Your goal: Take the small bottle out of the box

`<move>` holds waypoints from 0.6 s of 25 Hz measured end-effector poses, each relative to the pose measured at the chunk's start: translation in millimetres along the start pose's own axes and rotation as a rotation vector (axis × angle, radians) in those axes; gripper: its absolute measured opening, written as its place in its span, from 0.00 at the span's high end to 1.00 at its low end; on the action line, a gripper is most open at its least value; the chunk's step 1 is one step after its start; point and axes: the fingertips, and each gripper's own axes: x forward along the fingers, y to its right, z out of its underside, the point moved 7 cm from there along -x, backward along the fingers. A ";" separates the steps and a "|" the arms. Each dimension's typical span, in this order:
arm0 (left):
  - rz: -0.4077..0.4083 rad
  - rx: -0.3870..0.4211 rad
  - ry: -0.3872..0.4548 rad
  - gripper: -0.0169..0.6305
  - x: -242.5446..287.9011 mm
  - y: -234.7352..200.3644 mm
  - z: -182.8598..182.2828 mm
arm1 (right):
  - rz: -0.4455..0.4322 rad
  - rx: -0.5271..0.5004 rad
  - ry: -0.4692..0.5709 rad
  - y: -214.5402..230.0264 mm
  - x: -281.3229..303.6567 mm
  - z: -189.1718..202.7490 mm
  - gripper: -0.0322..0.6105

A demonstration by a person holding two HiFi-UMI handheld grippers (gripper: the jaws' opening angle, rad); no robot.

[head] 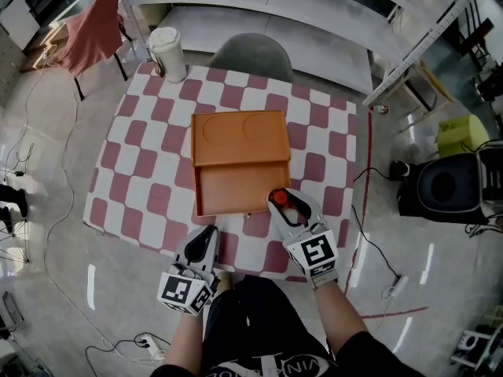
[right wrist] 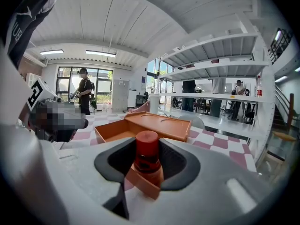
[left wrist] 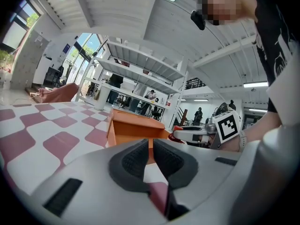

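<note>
Your right tongs are clamped on the small red-capped bottle, which stands upright between the two dark pads at the near right corner of the open orange box. The box lies in the middle of the red-and-white checked counter. Its shallow tray is nearer you, and the flat lid part with two round recesses lies beyond. The head view gives only a red spot between the white jaw tips. Your right gripper view shows the bottle far better: a red cap over a darker red body, a pad against each side, and the orange corner of the box just under it. Your left tongs rest low at the counter's near edge, just beside the box's near left corner. Their jaws are together with nothing between them, which only your left gripper view makes plain. That view also catches your right tongs side-on beside the box. A white lidded cup stands at the far left corner.
</note>
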 end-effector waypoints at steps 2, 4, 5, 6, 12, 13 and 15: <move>-0.006 0.001 0.005 0.92 -1.3 -0.8 -1.7 | 0.008 0.018 0.000 1.8 -2.1 -0.8 0.72; -0.013 0.001 0.008 0.92 -3.4 -1.6 -3.7 | 0.013 0.029 0.006 3.3 -4.3 -2.0 0.72; -0.018 0.001 0.007 0.92 -4.7 -1.9 -5.4 | 0.014 0.031 0.009 3.9 -5.4 -2.8 0.72; -0.022 0.000 0.007 0.92 -6.0 -2.3 -6.6 | 0.015 0.034 0.012 4.3 -6.3 -3.9 0.72; -0.036 0.003 0.027 0.92 -11.5 -7.0 -11.1 | 0.026 0.060 0.034 7.4 -10.5 -13.0 0.72; -0.035 0.006 0.031 0.92 -11.7 -7.9 -12.1 | 0.027 0.060 0.038 7.5 -11.2 -14.9 0.72; -0.034 0.010 0.040 0.92 -12.1 -8.7 -14.9 | 0.029 0.062 0.047 7.3 -13.7 -18.9 0.72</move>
